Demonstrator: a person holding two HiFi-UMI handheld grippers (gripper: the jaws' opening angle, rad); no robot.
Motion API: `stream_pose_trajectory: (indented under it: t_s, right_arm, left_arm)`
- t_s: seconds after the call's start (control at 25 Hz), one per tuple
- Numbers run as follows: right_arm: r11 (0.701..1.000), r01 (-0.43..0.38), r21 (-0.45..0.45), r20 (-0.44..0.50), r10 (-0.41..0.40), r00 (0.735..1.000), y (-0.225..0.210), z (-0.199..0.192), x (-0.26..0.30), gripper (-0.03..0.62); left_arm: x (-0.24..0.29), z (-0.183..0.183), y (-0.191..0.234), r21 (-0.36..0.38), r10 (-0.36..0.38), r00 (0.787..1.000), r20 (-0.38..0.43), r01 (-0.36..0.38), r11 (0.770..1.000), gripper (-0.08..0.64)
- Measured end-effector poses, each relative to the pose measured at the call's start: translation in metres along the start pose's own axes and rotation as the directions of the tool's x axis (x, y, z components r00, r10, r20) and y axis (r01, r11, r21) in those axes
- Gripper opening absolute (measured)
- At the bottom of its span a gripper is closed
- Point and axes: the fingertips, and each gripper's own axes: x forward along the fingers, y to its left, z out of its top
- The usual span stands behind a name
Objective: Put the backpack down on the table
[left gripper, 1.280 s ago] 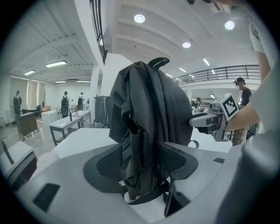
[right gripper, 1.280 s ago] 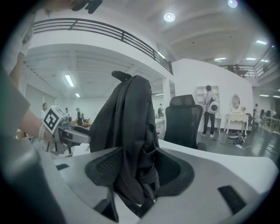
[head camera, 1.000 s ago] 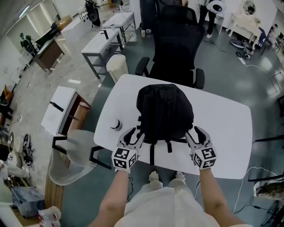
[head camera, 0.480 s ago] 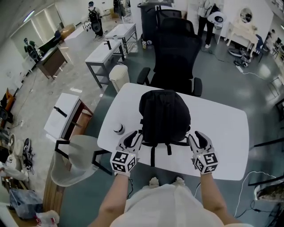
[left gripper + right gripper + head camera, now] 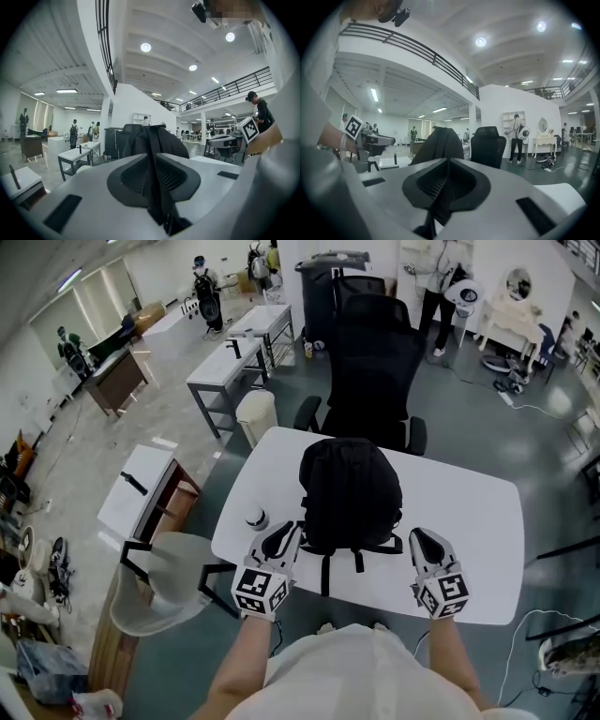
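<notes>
Jaws on both tools had just been closing, wide to narrow: the left tool [image 5: 286, 536] pinched a black strap [image 5: 153, 150], the right tool [image 5: 418, 538] the other strap [image 5: 435, 210]. The backpack [image 5: 352, 488] stood at the centre of the counter [image 5: 473, 521], tools at its 7 and 5 o'clock. Thin straps could slip, or uneven pulling could topple it.

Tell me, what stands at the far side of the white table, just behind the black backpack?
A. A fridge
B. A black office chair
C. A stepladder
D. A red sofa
B: a black office chair with armrests stands at the far edge of the table, right behind the backpack.
</notes>
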Motion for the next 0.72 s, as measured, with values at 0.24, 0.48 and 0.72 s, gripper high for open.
stream_pose_trajectory:
  t_s: [0.24, 0.48, 0.72]
  right_arm:
    - [0.997, 0.072, -0.005, 0.014, -0.072, 0.997, -0.012, 0.004, -0.020, 0.019]
    - [0.992, 0.124, 0.025, 0.053, -0.125, 0.991, -0.026, 0.019, -0.037, 0.018]
    - [0.993, 0.118, 0.029, 0.071, -0.120, 0.990, -0.025, 0.029, -0.044, 0.017]
  left_arm:
    - [-0.029, 0.015, 0.014, 0.045, 0.081, 0.996, 0.046, -0.083, 0.996, 0.051]
    - [-0.058, 0.016, 0.035, 0.060, 0.169, 0.985, 0.042, -0.172, 0.983, 0.051]
    - [-0.073, 0.019, 0.041, 0.049, 0.199, 0.979, 0.053, -0.201, 0.978, 0.051]
